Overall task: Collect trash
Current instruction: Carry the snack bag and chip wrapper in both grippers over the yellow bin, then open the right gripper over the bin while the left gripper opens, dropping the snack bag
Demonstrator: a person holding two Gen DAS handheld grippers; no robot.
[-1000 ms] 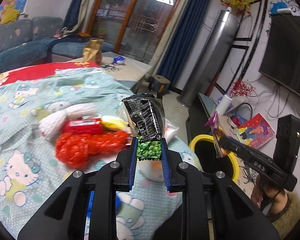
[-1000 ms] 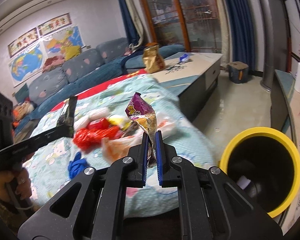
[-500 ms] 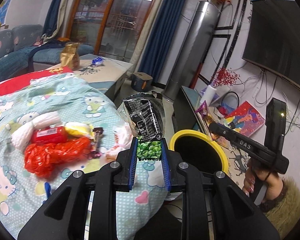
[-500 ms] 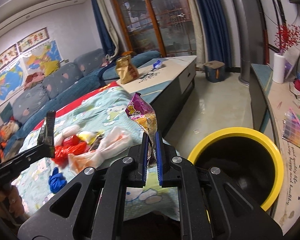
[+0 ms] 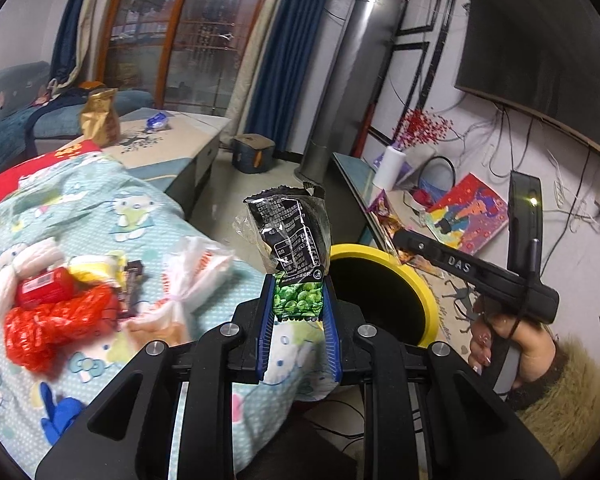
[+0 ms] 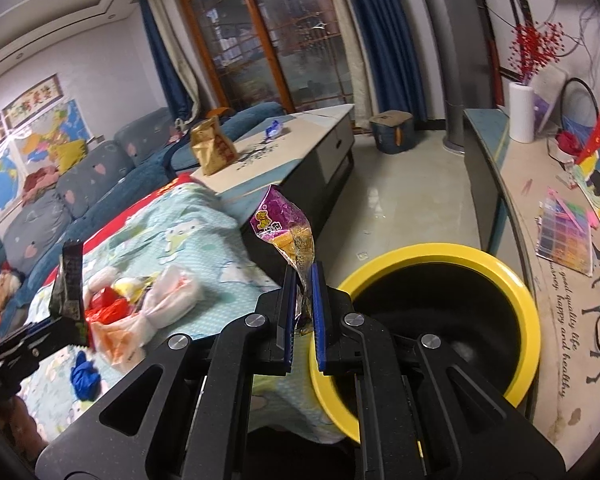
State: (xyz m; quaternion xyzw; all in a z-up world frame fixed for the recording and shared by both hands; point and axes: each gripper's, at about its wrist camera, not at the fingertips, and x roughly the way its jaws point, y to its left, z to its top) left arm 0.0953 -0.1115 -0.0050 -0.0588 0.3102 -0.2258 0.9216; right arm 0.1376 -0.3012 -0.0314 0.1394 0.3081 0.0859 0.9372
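Observation:
My left gripper [image 5: 298,300] is shut on a black and green pea snack packet [image 5: 296,248], held upright over the table's right edge. My right gripper [image 6: 303,300] is shut on a purple and yellow snack wrapper [image 6: 286,226], held just left of the rim of the yellow bin [image 6: 516,304] with its black inside. The bin [image 5: 416,276] also shows right of the left gripper. More trash lies on the Hello Kitty cloth [image 5: 108,208]: a red net bag [image 5: 56,324], a red packet [image 5: 44,286], a white plastic bag [image 5: 188,276] and a blue scrap [image 5: 60,412].
A low cabinet [image 6: 300,148] with a gold bag [image 6: 214,146] stands behind the table. A TV bench [image 6: 540,184] with a paper roll and books runs along the right wall. Bare floor [image 6: 404,200] lies between them. A blue sofa [image 6: 80,180] is far left.
Both grippers have swung right, away from the trash pile toward the yellow bin, each still holding its packet. The bin now sits much closer in both views.

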